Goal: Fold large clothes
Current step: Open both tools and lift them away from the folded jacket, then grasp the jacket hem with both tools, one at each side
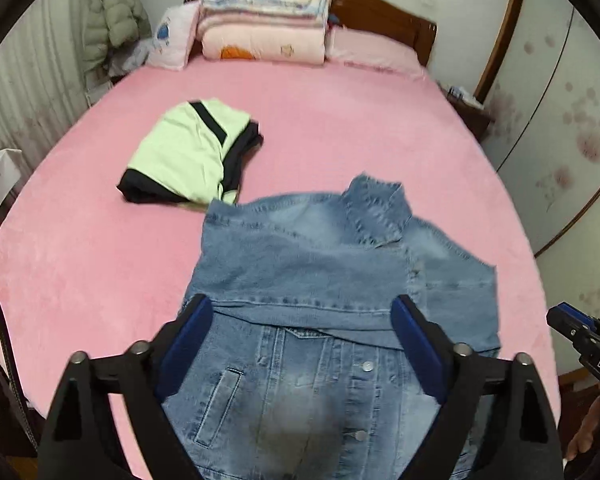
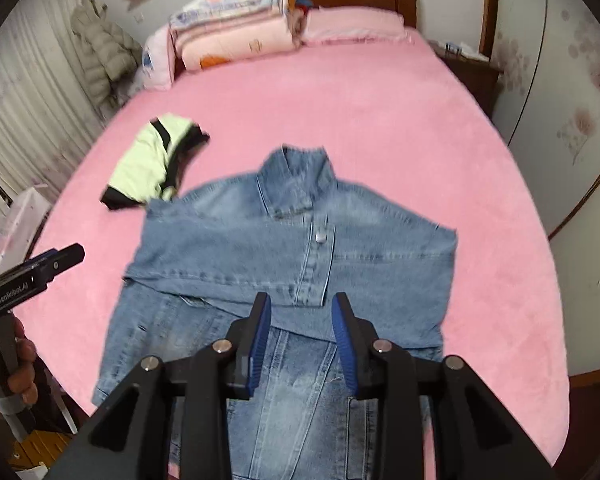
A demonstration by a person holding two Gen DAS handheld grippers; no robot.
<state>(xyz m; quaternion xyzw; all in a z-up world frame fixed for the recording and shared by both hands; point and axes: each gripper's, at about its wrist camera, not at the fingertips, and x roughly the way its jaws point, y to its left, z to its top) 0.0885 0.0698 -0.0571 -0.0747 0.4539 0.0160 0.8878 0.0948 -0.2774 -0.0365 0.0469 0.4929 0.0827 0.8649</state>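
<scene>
A blue denim jacket (image 1: 320, 264) lies front up on the pink bed (image 1: 340, 128), collar far, with both sleeves folded across its chest. It also shows in the right wrist view (image 2: 292, 248). My left gripper (image 1: 302, 304) is wide open and empty above the jacket's lower half. My right gripper (image 2: 300, 302) is open and empty, hovering over the folded sleeve cuff. The right gripper's tip (image 1: 572, 324) shows at the right edge of the left wrist view; the left gripper (image 2: 40, 268) shows at the left of the right wrist view.
A folded green and black garment (image 1: 192, 156) lies on the bed, far left of the jacket, touching its shoulder corner; it also shows in the right wrist view (image 2: 148, 160). Stacked quilts (image 1: 264, 20) and pillows (image 1: 372, 50) sit at the headboard. A wardrobe (image 1: 560, 120) stands on the right.
</scene>
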